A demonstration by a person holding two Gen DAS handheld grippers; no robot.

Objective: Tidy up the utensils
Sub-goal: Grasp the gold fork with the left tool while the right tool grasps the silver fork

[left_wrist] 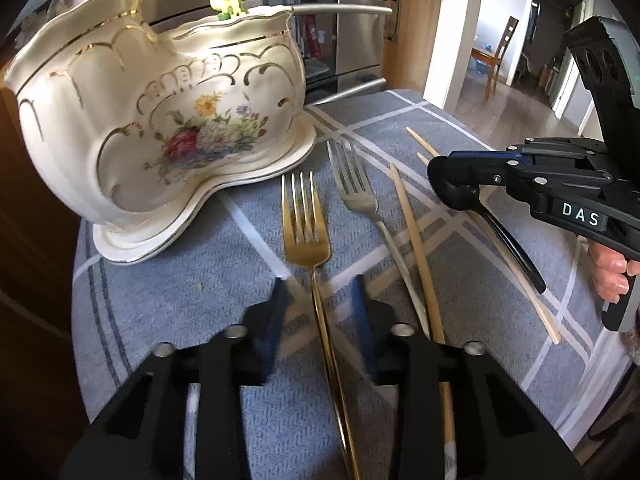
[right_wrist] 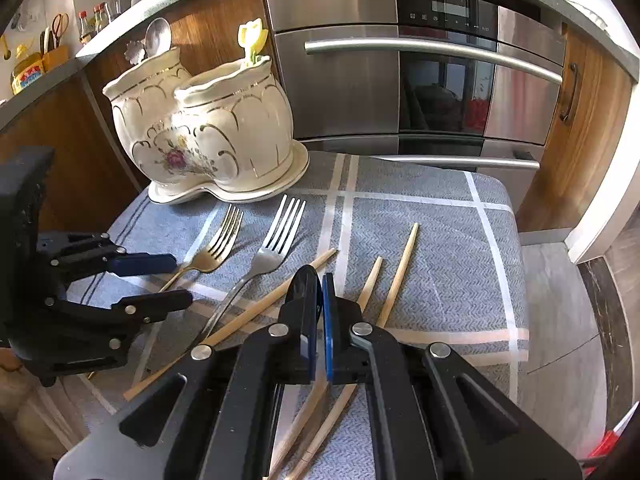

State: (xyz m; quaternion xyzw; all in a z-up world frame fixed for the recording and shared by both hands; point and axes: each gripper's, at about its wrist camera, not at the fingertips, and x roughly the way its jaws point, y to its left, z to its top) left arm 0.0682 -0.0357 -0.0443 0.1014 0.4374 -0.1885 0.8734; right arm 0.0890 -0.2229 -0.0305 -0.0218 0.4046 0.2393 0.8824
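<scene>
The left fingers [left_wrist: 320, 304] stand partly open astride the handle of the gold fork [left_wrist: 304, 220], low in the centre of the left wrist view. A gap shows on each side, so nothing is gripped yet. The handle is thin and smooth, and I judge a pinch off its centre line would let it twist or slide out on the lift.

The silver fork [left_wrist: 356, 188] and a chopstick [left_wrist: 416, 256] lie just beside it to the right, and a wide finger could drag them along.

The right fingers [right_wrist: 318, 300] are pressed shut above more chopsticks [right_wrist: 396, 276]. A slim black piece [left_wrist: 508, 248] hangs under them, and I cannot tell whether it is held.

The flowered ceramic holder [left_wrist: 160, 100] stands at upper left on the cloth-covered table [left_wrist: 200, 280]. Its tall rim is the thing to clear.
</scene>
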